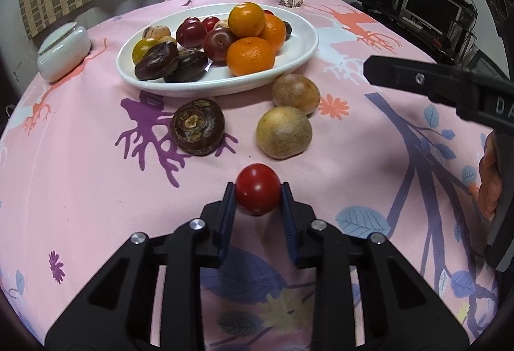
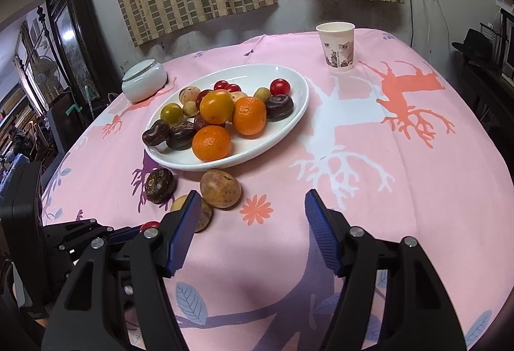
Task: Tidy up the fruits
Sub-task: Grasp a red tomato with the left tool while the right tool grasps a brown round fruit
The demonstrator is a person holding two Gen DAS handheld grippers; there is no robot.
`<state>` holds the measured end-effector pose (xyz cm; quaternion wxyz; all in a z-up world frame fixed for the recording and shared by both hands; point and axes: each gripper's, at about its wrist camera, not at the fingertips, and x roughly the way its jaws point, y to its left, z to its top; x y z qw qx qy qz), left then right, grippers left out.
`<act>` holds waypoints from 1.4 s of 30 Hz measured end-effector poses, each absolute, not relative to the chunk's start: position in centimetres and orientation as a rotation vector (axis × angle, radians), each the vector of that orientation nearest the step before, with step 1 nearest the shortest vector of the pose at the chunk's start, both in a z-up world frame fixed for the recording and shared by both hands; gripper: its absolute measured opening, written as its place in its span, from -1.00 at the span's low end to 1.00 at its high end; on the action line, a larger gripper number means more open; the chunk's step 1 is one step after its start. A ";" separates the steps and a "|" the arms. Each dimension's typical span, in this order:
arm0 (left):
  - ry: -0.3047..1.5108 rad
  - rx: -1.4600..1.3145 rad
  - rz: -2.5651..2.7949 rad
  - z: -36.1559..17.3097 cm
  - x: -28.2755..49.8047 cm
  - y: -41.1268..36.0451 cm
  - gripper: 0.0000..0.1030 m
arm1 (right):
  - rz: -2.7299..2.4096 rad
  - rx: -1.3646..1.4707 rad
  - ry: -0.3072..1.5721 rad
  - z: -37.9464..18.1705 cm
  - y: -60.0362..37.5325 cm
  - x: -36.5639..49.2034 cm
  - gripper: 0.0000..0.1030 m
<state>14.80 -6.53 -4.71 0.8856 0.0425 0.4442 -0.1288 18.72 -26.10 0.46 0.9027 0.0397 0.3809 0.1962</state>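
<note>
My left gripper is shut on a small red cherry tomato, its blue pads pressing both sides just above the pink cloth. Past it lie a dark brown water chestnut and two tan round fruits. A white oval plate behind them holds oranges, red plums, dark chestnuts and small yellow fruits. My right gripper stands open over bare cloth, nothing between its fingers. In the right wrist view the tomato peeks out at lower left beside the left gripper.
A paper cup stands at the far side of the table. A white lidded jar sits far left of the plate. The pink patterned tablecloth covers the table. Curtains and a window lie behind; shelving and a monitor stand at the right.
</note>
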 end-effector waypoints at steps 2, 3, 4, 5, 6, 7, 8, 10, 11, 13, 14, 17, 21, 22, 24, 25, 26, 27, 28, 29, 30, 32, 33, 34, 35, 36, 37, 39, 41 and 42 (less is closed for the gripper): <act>0.939 0.072 -0.268 -4.6 14.9 -6.2 -0.46 | 0.409 0.076 0.787 0.5 -26.0 18.6 0.30; 0.944 0.065 -0.264 -4.5 15.0 -5.9 -0.46 | 0.411 0.073 0.788 0.5 -25.9 18.6 0.30; 0.944 0.057 -0.257 -4.3 15.0 -5.6 -0.46 | 0.413 0.069 0.788 0.5 -25.8 18.6 0.30; 0.940 0.051 -0.250 -4.2 15.1 -5.4 -0.46 | 0.415 0.066 0.788 0.4 -25.7 18.5 0.30; 0.933 0.047 -0.242 -4.0 15.0 -5.0 -0.46 | 0.417 0.061 0.790 0.4 -25.6 18.5 0.30; 0.927 0.042 -0.232 -3.7 15.0 -4.7 -0.46 | 0.420 0.056 0.793 0.3 -25.5 18.5 0.30; 0.923 0.038 -0.225 -3.6 15.0 -4.4 -0.46 | 0.423 0.051 0.795 0.2 -25.4 18.5 0.30; 0.913 0.019 -0.207 -3.2 15.0 -3.6 -0.46 | 0.429 0.029 0.800 0.0 -25.0 18.4 0.30; 0.912 0.008 -0.199 -3.1 15.0 -3.2 -0.46 | 0.432 0.018 0.801 -0.1 -24.8 18.3 0.30; 0.916 -0.004 -0.193 -3.0 15.1 -2.8 -0.46 | 0.445 -0.011 0.810 -0.4 -24.1 18.1 0.30; 0.917 -0.006 -0.192 -3.0 15.1 -2.7 -0.46 | 0.459 -0.026 0.819 -0.7 -23.7 18.0 0.30; 0.916 -0.002 -0.200 -3.0 15.2 -2.7 -0.46 | 0.525 -0.036 0.855 -1.3 -22.4 17.7 0.30; 0.901 -0.001 -0.204 -2.6 15.0 -2.5 -0.46 | 0.584 -0.028 0.916 -1.8 -20.6 17.6 0.31; 0.896 -0.002 -0.202 -2.5 14.9 -2.4 -0.46 | 0.581 -0.039 0.920 -2.0 -20.3 17.6 0.31; 0.891 -0.011 -0.199 -2.4 14.9 -2.0 -0.46 | 0.582 -0.055 0.936 -2.3 -19.6 17.6 0.31; 0.893 -0.016 -0.198 -2.4 15.0 -1.8 -0.46 | 0.585 -0.054 0.947 -2.5 -19.4 17.7 0.31; 0.896 -0.022 -0.196 -2.4 15.0 -1.7 -0.46 | 0.582 -0.054 0.954 -2.5 -19.2 17.9 0.31; 0.900 -0.028 -0.197 -2.4 15.1 -1.6 -0.46 | 0.572 -0.066 0.957 -2.6 -19.0 18.1 0.31; 0.907 -0.037 -0.199 -2.5 15.2 -1.4 -0.46 | 0.562 -0.077 0.958 -2.6 -18.8 18.3 0.30; 0.911 -0.043 -0.201 -2.5 15.2 -1.3 -0.46 | 0.556 -0.082 0.959 -2.6 -18.7 18.5 0.30; 0.913 -0.047 -0.200 -2.5 15.3 -1.2 -0.46 | 0.551 -0.084 0.963 -2.7 -18.4 18.7 0.30; 0.916 -0.048 -0.196 -2.6 15.4 -1.2 -0.46 | 0.542 -0.097 0.969 -2.9 -17.9 19.0 0.18; 0.917 -0.048 -0.195 -2.7 15.4 -1.2 -0.46 | 0.539 -0.108 0.973 -3.0 -17.6 19.2 0.16; 0.920 -0.050 -0.197 -2.7 15.4 -1.1 -0.46 | 0.533 -0.118 0.975 -3.1 -17.4 19.3 0.11; 0.923 -0.055 -0.201 -2.8 15.5 -1.1 -0.46 | 0.533 -0.132 0.978 -3.2 -17.2 19.3 0.07; 0.928 -0.062 -0.207 -2.8 15.5 -1.1 -0.46 | 0.530 -0.153 0.979 -3.3 -16.8 19.5 0.07; 0.931 -0.066 -0.209 -2.8 15.5 -1.0 -0.46 | 0.520 -0.168 0.976 -3.3 -16.6 19.5 0.07; 0.930 -0.064 -0.203 -2.8 15.5 -1.0 -0.46 | 0.509 -0.186 0.977 -3.4 -16.2 19.7 0.04; 0.930 -0.062 -0.201 -2.9 15.6 -1.0 -0.46 | 0.489 -0.207 0.973 -3.5 -15.8 19.7 -0.12; 0.931 -0.064 -0.201 -2.9 15.6 -1.0 -0.46 | 0.484 -0.210 0.970 -3.5 -15.7 19.7 -0.20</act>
